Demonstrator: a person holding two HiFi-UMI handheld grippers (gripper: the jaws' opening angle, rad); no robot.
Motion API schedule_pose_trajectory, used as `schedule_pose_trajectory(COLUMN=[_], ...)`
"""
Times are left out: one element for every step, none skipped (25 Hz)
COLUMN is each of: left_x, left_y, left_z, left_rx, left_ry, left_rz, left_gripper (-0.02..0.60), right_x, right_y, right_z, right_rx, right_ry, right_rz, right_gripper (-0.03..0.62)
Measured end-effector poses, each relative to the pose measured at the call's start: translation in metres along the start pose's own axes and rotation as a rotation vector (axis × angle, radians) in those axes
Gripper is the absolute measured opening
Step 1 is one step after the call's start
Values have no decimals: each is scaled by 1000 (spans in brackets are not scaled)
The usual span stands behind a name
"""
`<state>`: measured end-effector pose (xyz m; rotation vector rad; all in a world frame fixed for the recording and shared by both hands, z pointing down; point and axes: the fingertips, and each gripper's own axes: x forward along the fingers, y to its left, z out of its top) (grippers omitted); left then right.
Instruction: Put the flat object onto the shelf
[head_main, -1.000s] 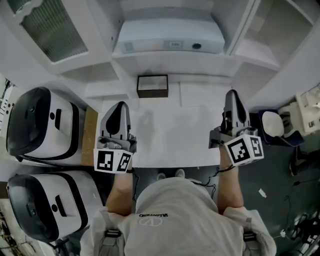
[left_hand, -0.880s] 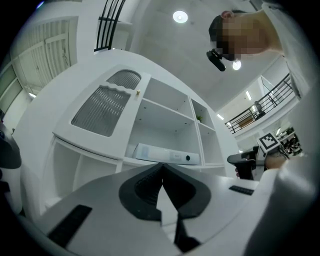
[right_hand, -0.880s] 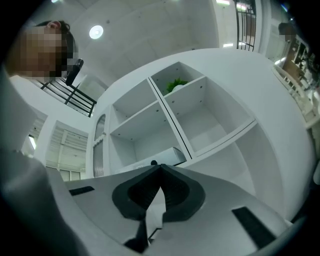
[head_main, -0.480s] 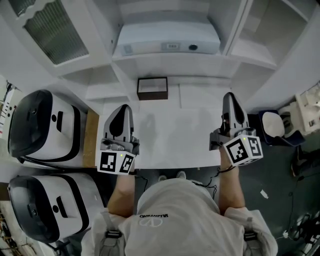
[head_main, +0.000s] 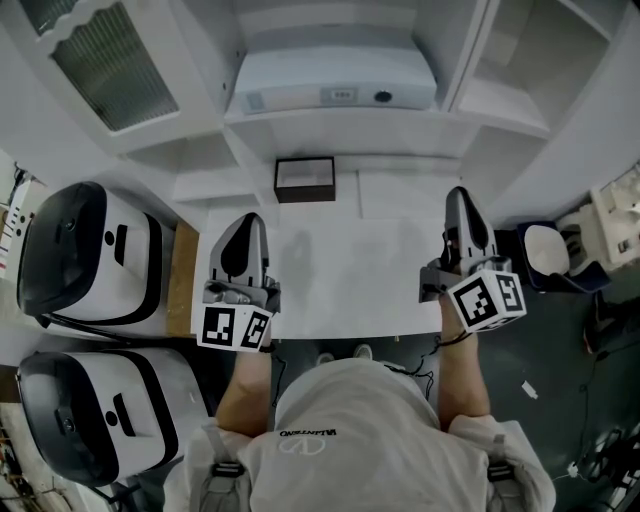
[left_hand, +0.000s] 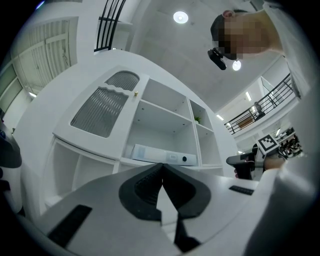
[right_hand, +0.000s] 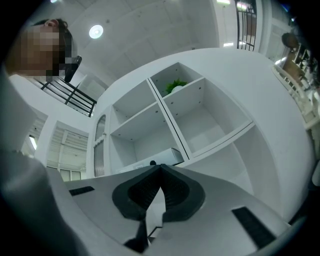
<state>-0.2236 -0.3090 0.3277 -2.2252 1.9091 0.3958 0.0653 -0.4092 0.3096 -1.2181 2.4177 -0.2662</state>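
Note:
A flat white box (head_main: 335, 80) with a small label and a dark round spot lies on the middle shelf of the white shelf unit (head_main: 340, 128); it also shows in the left gripper view (left_hand: 160, 155) and the right gripper view (right_hand: 167, 157). My left gripper (head_main: 245, 222) hovers over the left part of the white table (head_main: 340, 280), shut and empty, its jaws (left_hand: 161, 167) tilted up toward the shelves. My right gripper (head_main: 459, 195) stands at the table's right side, also shut with nothing in it (right_hand: 160, 167). Both are well short of the box.
A small dark-framed open box (head_main: 305, 176) sits at the table's back edge under the shelf. Two large white-and-black machines (head_main: 85, 250) (head_main: 90, 410) stand to the left. A frosted cabinet door (head_main: 100, 50) is upper left. A chair (head_main: 545, 250) stands on the right.
My left gripper has drifted slightly toward me and to the right. The right gripper has hardly moved. Both jaws stay shut.

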Motion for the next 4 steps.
schedule_pose_trajectory(left_x=[0,0,1,1], left_y=[-1,-1,-1,-2], left_z=[0,0,0,-1], left_rx=[1,1,0,-2], left_ry=[0,1,1,1], left_rz=[-2,-3,-5,-7], left_gripper=[5,5,5,5], right_x=[0,-1,-1,-1], right_y=[-1,-1,-2,-2], right_z=[1,1,1,1], right_rx=[-1,-2,-1,1], right_ry=[-1,-2,-3,-4], right_rz=[-3,-5,-7,-10], right_gripper=[9,9,9,9])
